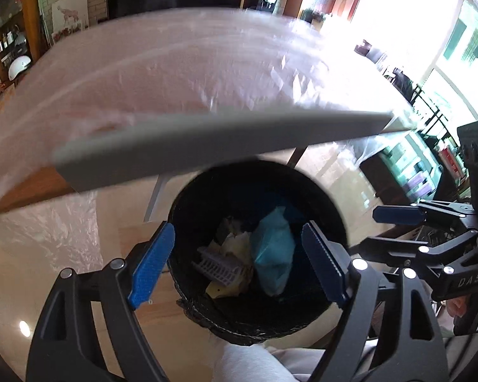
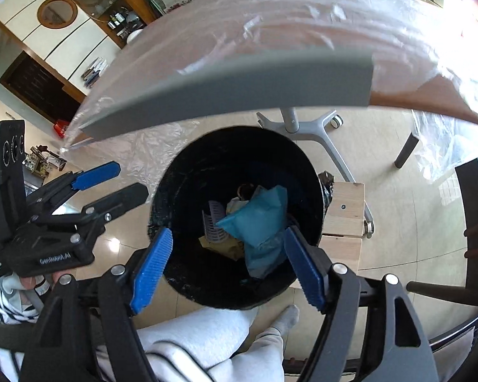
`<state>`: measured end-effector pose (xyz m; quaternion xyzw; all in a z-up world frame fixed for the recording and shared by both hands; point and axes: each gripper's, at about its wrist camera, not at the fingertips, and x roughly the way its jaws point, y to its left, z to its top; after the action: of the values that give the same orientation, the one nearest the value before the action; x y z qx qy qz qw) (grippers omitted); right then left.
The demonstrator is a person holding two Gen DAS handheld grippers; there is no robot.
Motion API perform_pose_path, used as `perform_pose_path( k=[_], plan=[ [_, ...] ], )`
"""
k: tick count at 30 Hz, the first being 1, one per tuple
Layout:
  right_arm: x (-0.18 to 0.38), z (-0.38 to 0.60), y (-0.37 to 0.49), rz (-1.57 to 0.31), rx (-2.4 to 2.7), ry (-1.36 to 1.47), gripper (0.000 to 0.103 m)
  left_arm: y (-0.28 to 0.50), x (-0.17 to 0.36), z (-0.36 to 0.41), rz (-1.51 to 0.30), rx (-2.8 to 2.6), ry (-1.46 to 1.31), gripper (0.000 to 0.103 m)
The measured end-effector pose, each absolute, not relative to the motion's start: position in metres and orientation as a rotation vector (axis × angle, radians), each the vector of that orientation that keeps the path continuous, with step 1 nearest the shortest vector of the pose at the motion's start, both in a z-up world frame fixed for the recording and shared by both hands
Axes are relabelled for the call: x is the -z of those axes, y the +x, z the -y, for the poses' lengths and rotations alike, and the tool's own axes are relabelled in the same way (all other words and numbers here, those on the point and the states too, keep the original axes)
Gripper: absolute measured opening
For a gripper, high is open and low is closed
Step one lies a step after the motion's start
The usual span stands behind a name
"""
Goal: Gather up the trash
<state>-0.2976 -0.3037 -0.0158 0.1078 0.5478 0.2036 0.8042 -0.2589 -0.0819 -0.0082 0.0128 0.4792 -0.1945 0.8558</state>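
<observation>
Bench [image 1: 181,95]: a broad top wrapped in clear plastic film, with a grey slab [image 1: 207,149] lying along its near edge; it overhangs the floor where the bin stands.
Floor [image 2: 382,146]: pale glossy tiles, with a wheeled grey stand base [image 2: 309,124] behind the bin and a wooden stool [image 2: 344,219] touching the bin's side.
Room: shelves and a dark cabinet far back, bright windows to one side.
Trash bin [image 2: 188,172]: black, round and open, just below the bench edge and in front of the person's grey-trousered legs [image 2: 213,343].
Trash: a blue bag [image 2: 258,219], a white slotted plastic piece [image 2: 215,222] and yellowish paper [image 1: 235,245] lie at the bottom of the bin.
Left gripper [image 1: 239,261]: jaws stand wide with nothing between them, hovering over the bin mouth.
Right gripper [image 2: 229,267]: jaws likewise wide and empty, over the bin beside the left one.
Step in hand: the drop looks finished, judging by the empty jaws above the trash.
Doing it well: lift both grippers straight up clear of the rim and the slab edge, then check the bench for anything left.
</observation>
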Motion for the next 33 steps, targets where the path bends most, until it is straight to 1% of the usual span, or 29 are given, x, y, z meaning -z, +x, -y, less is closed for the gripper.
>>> perform_pose_path(
  k=[2,3,4,5,7,8,12,20,26,33],
  plan=[
    [-0.007,0.305,-0.299,-1.123,-0.456,0.225,0.075,-0.261,-0.012,0.079,-0.953,0.42,0.018,0.083],
    [-0.019,0.308,-0.299,-1.085,-0.462,0.221,0.079,-0.26,-0.024,0.076,-0.915,0.42,0.014,0.083],
    [-0.028,0.308,-0.298,-1.056,-0.463,0.217,0.081,-0.259,-0.034,0.074,-0.883,0.418,0.011,0.087],
    [-0.043,0.312,-0.293,-1.003,-0.447,0.203,0.085,-0.256,-0.045,0.072,-0.848,0.403,0.01,0.094],
    [-0.063,0.321,-0.279,-0.932,-0.401,0.179,0.093,-0.247,-0.064,0.065,-0.77,0.36,0.006,0.096],
    [-0.07,0.325,-0.271,-0.905,-0.378,0.171,0.099,-0.238,-0.072,0.06,-0.744,0.338,0.0,0.097],
    [-0.085,0.353,-0.214,-0.812,-0.222,0.129,0.099,-0.196,-0.081,0.042,-0.712,0.248,0.0,0.099],
    [-0.046,0.4,-0.1,-0.894,-0.025,0.128,0.099,-0.094,-0.05,0.011,-0.792,0.133,-0.001,0.099],
    [-0.026,0.42,-0.052,-0.923,0.047,0.11,0.099,-0.047,-0.028,-0.014,-0.84,0.088,0.011,0.099],
    [-0.014,0.429,-0.024,-0.956,0.072,0.104,0.099,-0.021,-0.017,-0.032,-0.872,0.067,0.001,0.099]
  ],
)
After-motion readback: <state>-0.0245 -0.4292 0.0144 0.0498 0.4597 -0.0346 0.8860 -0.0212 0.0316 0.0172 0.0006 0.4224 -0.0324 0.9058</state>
